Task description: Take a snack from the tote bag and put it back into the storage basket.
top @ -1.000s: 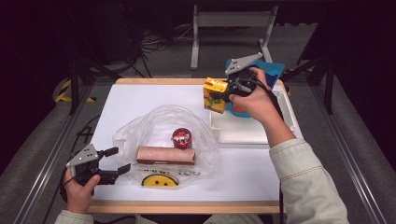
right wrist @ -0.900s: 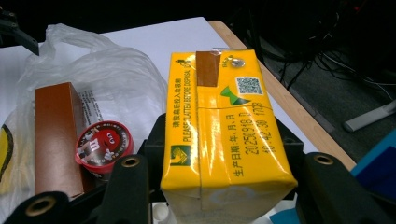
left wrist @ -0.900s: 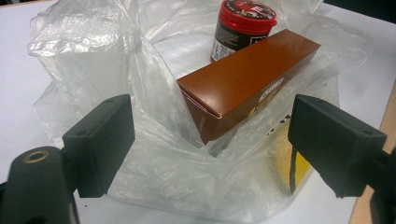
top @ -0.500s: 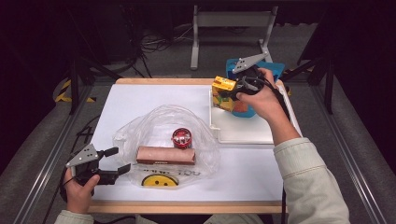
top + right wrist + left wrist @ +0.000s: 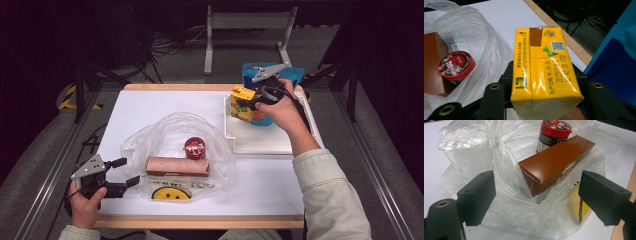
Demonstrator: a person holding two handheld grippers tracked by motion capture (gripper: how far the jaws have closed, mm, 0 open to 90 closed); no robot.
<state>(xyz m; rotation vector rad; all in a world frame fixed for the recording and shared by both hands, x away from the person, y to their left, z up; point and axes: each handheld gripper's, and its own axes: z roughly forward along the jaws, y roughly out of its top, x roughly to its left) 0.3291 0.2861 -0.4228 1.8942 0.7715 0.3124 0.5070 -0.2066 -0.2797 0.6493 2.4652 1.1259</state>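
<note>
Gripping the yellow drink carton [image 5: 545, 72] across its glossy waxed sides, the right gripper [image 5: 248, 101] holds it upright over the white tray [image 5: 260, 145] at two o'clock on the table. Its long axis stands vertical. The crinkled clear plastic bag [image 5: 172, 137] lies toward eight o'clock from it, holding a brown cardboard box [image 5: 556, 163] and red-lidded jar [image 5: 552, 133]. Nearer the bag, the left gripper [image 5: 125, 172] waits with jaws apart, empty, at its mouth.

Yellow drink carton [image 5: 546, 72], upright, printed top showing, clamped above the white tray [image 5: 260, 145]
</note>
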